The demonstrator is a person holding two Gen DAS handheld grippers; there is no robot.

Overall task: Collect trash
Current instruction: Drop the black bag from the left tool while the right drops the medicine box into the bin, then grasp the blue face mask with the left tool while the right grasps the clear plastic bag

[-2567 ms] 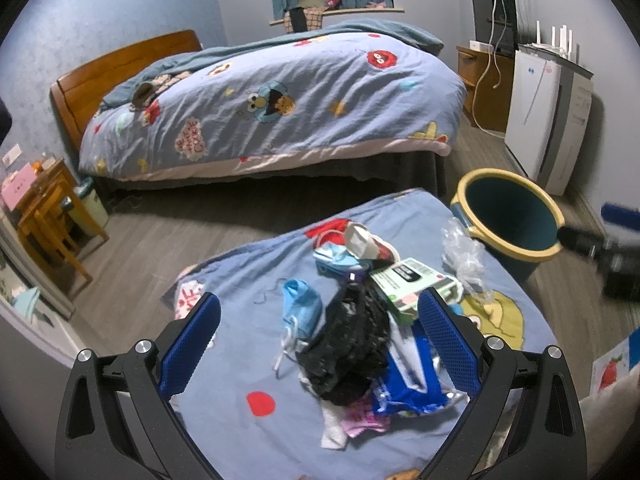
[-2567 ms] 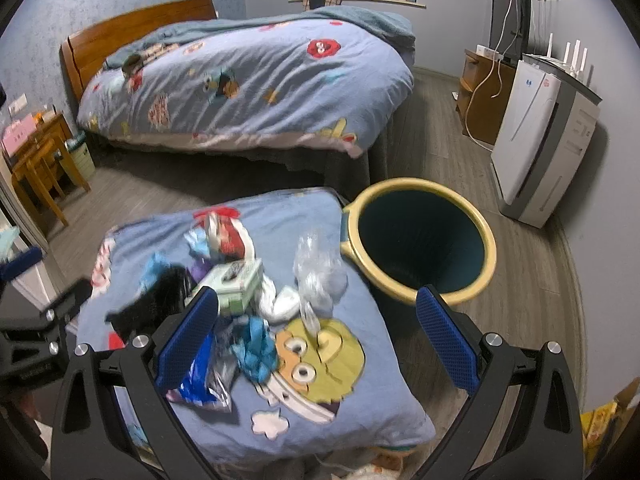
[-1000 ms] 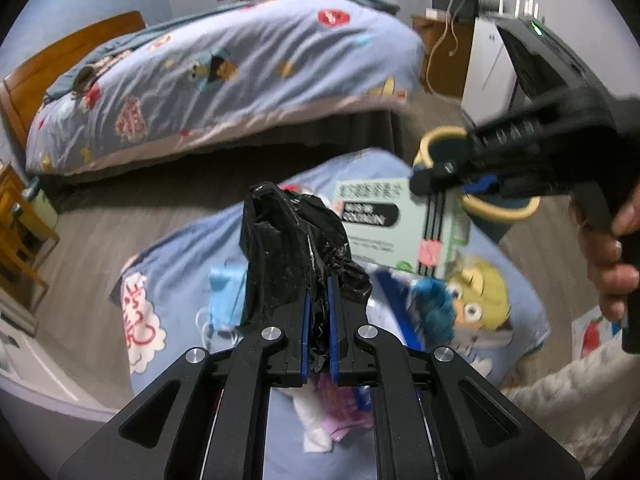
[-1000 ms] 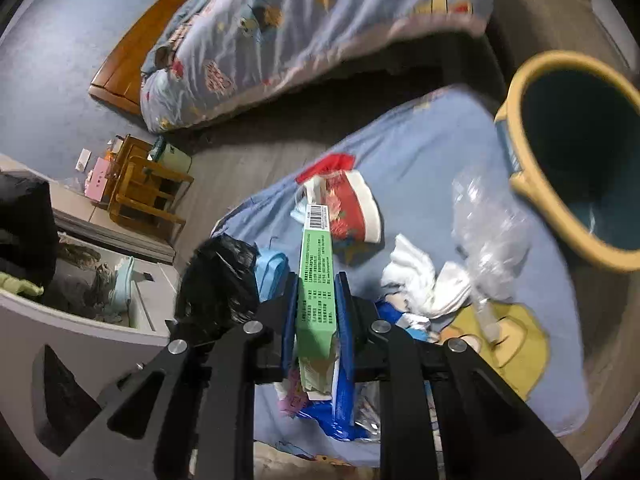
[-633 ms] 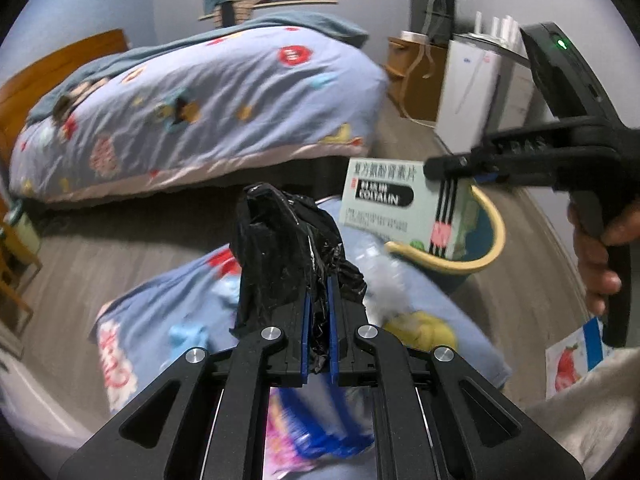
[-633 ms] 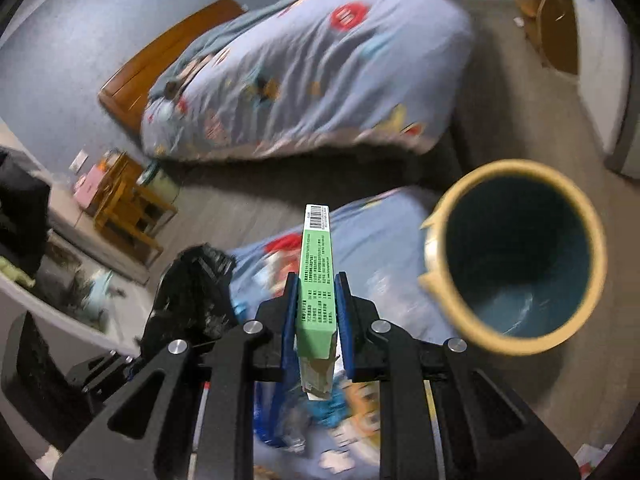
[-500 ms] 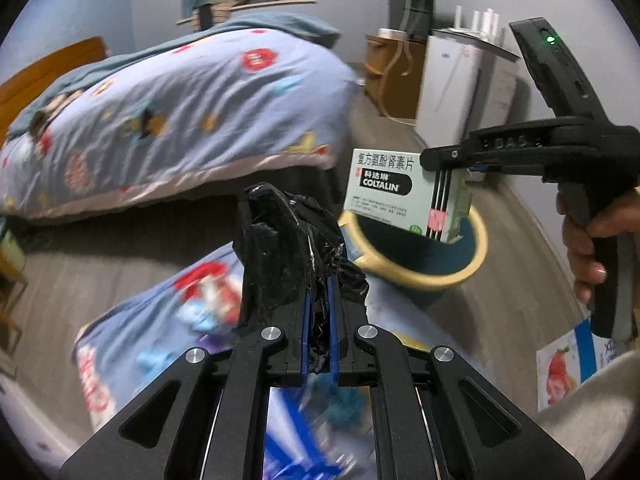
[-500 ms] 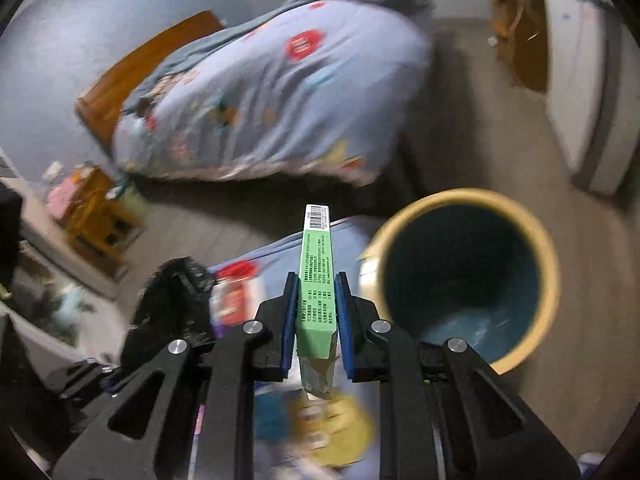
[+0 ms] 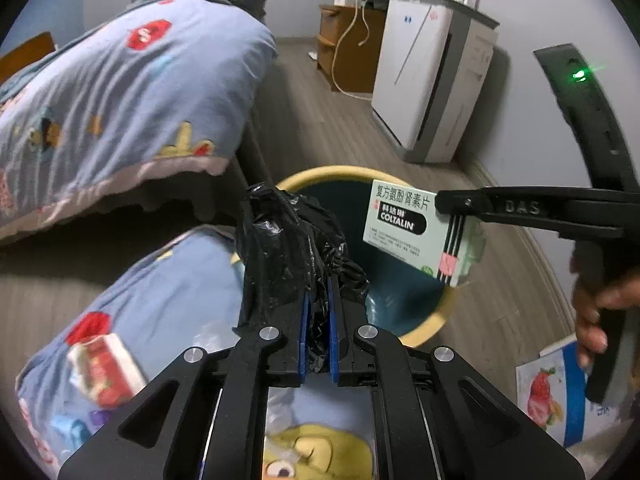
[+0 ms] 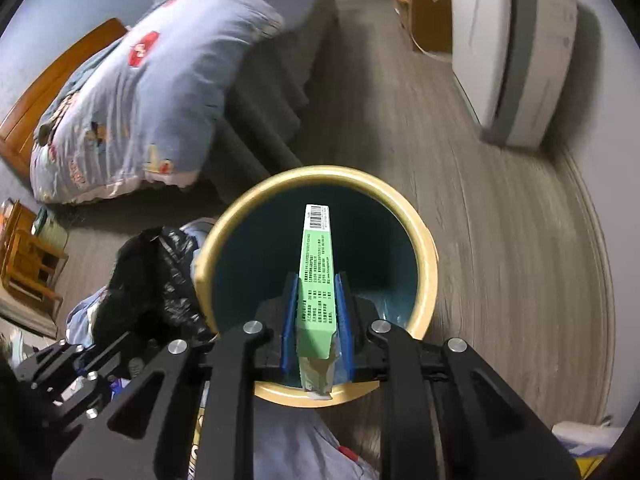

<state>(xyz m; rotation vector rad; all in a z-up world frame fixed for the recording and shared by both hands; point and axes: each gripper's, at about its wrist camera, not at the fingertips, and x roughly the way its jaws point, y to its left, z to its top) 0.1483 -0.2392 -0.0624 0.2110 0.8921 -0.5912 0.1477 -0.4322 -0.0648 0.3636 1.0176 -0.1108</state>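
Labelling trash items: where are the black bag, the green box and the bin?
black bag (image 9: 288, 240), left wrist view, crumpled upper part.
green box (image 10: 316, 276), right wrist view, narrow side face.
bin (image 10: 424, 248), right wrist view, yellow rim.

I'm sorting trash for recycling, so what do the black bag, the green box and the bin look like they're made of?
Black bag: thin glossy plastic film, crinkled with shiny creases. Green box: printed matte cardboard, with sharp folded edges and a barcode. Bin: probably smooth moulded plastic, yellow rim and dark teal inside; glazed ceramic can't be ruled out.
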